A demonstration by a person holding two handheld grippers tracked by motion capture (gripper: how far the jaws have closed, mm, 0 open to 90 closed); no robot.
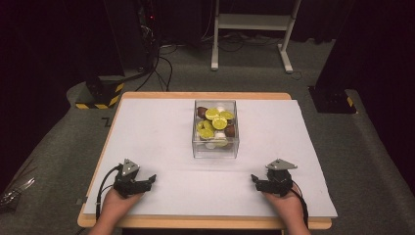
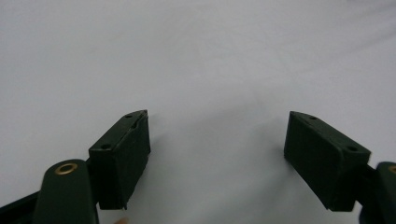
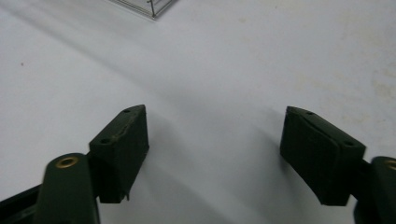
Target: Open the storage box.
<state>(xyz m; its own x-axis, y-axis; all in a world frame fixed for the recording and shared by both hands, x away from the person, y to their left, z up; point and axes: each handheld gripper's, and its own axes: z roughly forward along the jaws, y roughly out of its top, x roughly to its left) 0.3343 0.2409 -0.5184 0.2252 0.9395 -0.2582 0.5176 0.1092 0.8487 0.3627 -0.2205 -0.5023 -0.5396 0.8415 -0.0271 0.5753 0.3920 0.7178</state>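
Both the left gripper (image 1: 149, 181) and right gripper (image 1: 255, 180) rest with jaws wide, nothing between them — the clear box (image 1: 216, 147) of lime slices (image 1: 219, 122) sits well ahead, between both. A skewed grab at its slick walls could tip it — spilling fruit.

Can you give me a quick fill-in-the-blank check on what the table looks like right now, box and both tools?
1. The clear box holds yellow-green citrus slices and sits on the ____ sheet that covers the table.
2. The jaws of the left tool stand ____, with nothing between them.
3. In the high view the box stands ____ the left tool and the right tool, farther from the person.
4. The right tool holds ____.

Missing words: white; open; between; nothing
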